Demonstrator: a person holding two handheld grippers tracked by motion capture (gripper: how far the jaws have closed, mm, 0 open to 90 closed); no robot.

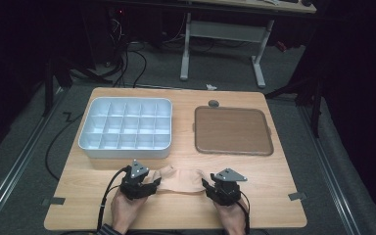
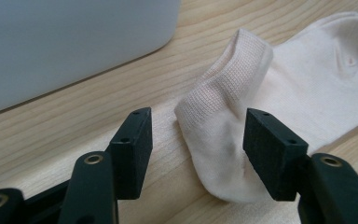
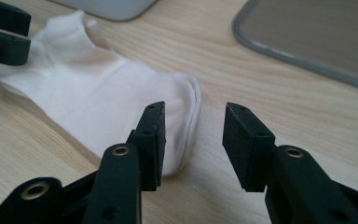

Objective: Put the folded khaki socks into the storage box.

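Work in hand: a pale cream, short cotton sock with a ribbed cuff (image 1: 180, 179) is being handled between two claws; judged from its flat lie, it has been laid out or smoothed on the worktop.

Sock, place: it is spread flat on the light wooden worktop (image 1: 274, 176), near the person's edge, between the two hands, its length running from one claw to the other. The ribbed cuff end (image 2: 223, 79) is turned toward the left claw, the rounded toe end (image 3: 186, 107) toward the right.

Left claw (image 2: 196, 140): the jaws are seen standing apart, with the cuff end lying between them; the pads are not pressed on the cloth, so nothing is gripped.

Right claw (image 3: 193, 140): the jaws are likewise parted; the left pad hangs over the toe edge, the right over bare wood. Nothing is held.

Why so placed: one claw is kept at each end, presumably so that the sock could be stretched straight along its length and then let go lying flat.

Pale grey plastic box with many square compartments (image 1: 125, 128): it stands just beyond the sock, on the left; its cells appear unfilled.

Brown flat tray with a grey rim (image 1: 233, 131): it is set beside the box, on the right, well apart from the sock.
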